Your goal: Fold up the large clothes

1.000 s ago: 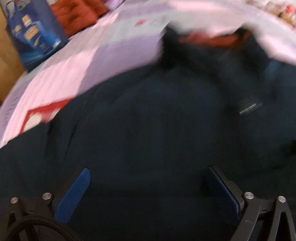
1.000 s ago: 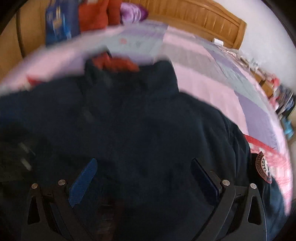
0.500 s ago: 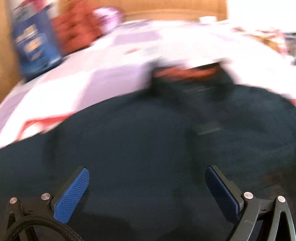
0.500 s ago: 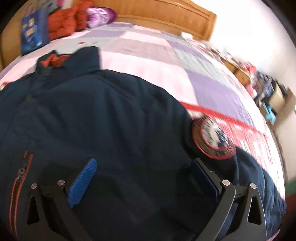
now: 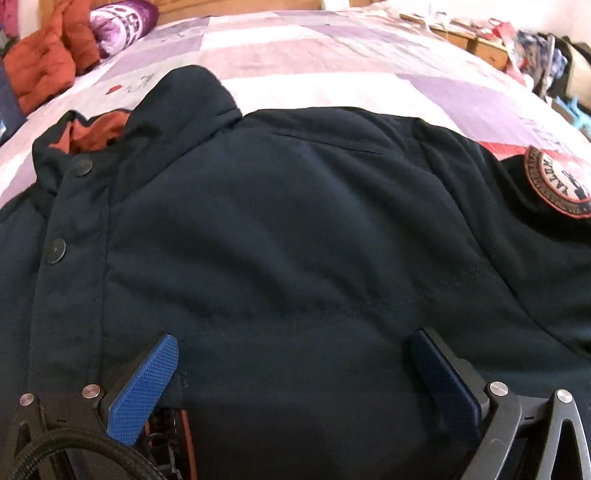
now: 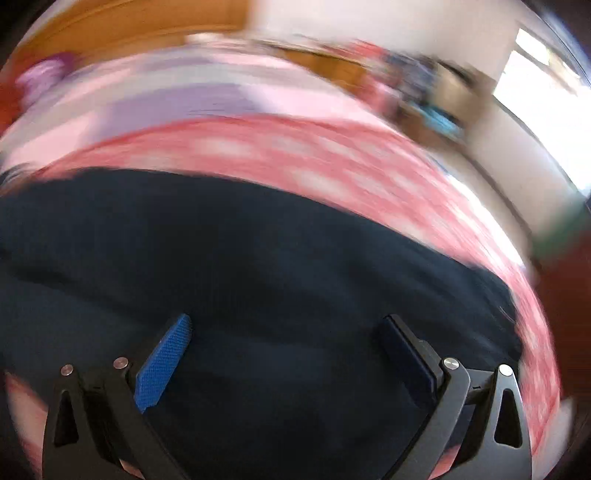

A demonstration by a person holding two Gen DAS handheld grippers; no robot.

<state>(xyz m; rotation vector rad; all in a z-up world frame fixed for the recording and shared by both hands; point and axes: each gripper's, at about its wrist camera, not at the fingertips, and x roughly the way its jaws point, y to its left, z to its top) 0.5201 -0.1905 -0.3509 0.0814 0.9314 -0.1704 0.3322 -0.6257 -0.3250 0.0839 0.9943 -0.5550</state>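
One dark navy jacket (image 5: 295,229) lies spread front-up on the bed (image 5: 332,55), its collar (image 5: 184,99) showing rust lining and a round patch (image 5: 557,184) on the sleeve. We see our left gripper (image 5: 291,373) spread wide just above the jacket's chest, gripping nothing. Our right gripper (image 6: 284,354) is likewise agape over dark fabric, blurred. Red clothes (image 5: 44,66) sit near the headboard.

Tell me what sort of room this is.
Most likely a bedroom: the navy jacket lies on a bed with a patchwork quilt, a wooden headboard behind, and a purple pillow.
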